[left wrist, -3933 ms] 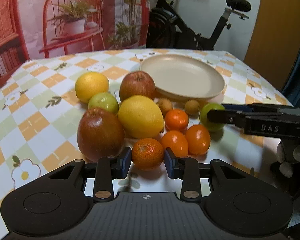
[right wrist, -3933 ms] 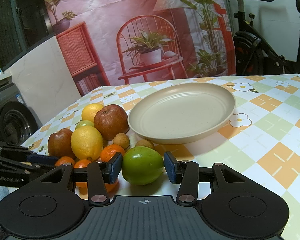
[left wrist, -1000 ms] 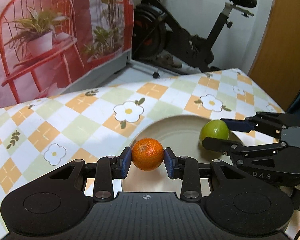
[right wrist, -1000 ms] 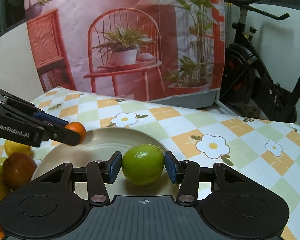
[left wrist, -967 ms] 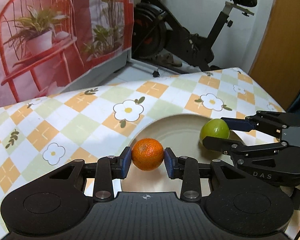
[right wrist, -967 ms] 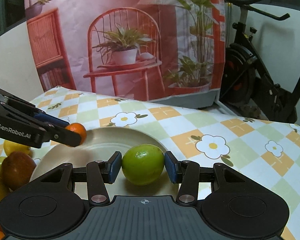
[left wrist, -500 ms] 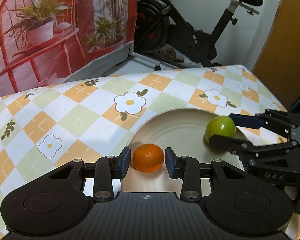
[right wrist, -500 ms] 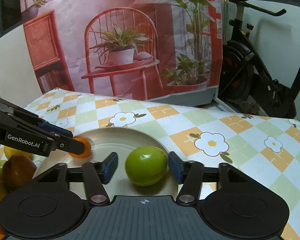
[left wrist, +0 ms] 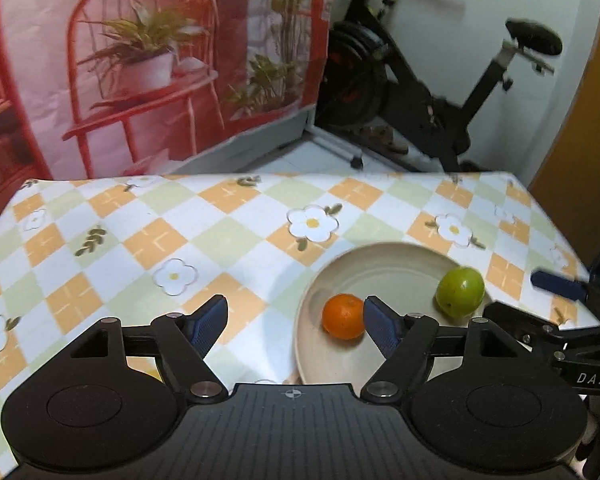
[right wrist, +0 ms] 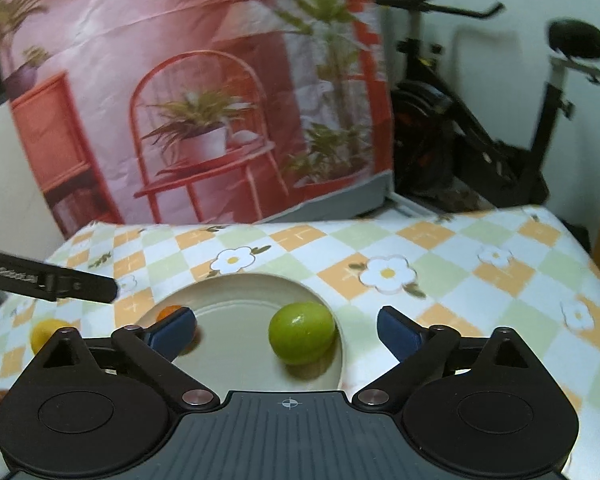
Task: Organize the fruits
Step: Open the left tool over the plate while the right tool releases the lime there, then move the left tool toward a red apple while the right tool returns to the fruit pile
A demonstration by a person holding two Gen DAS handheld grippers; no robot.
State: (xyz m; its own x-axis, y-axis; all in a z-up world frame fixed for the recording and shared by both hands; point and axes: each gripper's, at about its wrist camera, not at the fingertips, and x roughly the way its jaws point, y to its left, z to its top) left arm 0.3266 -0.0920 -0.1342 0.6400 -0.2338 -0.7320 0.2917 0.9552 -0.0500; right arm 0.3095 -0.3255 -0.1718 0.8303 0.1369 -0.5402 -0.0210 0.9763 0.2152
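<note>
Left gripper (left wrist: 294, 320): jaws just opened wide, pads released, nothing between them; small orange fruit (left wrist: 343, 316) lying on the beige plate (left wrist: 384, 258), just beside the inner face of the right pad, contact not clear. Right gripper (right wrist: 286, 330): jaws also just opened, very wide; green fruit (right wrist: 302, 333) resting on the plate (right wrist: 236, 286) in the gap, apart from both blue pads, so released too.

Left wrist view only: both fruits whole and 2 together on the plate, orange on the near left part, green (left wrist: 460, 291) on the far right part near the rim; right gripper (left wrist: 540, 308) entering from the right edge, 1 blue pad beyond the green fruit, 1 black finger on the near side of it.

Right wrist view only: orange fruit (right wrist: 168, 313) mostly hidden behind the left blue pad; a yellow fruit (right wrist: 44, 332) on the checked tablecloth (right wrist: 460, 300) at the left, off the plate; 1 black finger of the left gripper (right wrist: 60, 280) reaching in from the left edge, above the cloth.

In both views: printed backdrop (left wrist: 140, 60) with red chair and plants behind the table, exercise bike (left wrist: 440, 100) at the far right.
</note>
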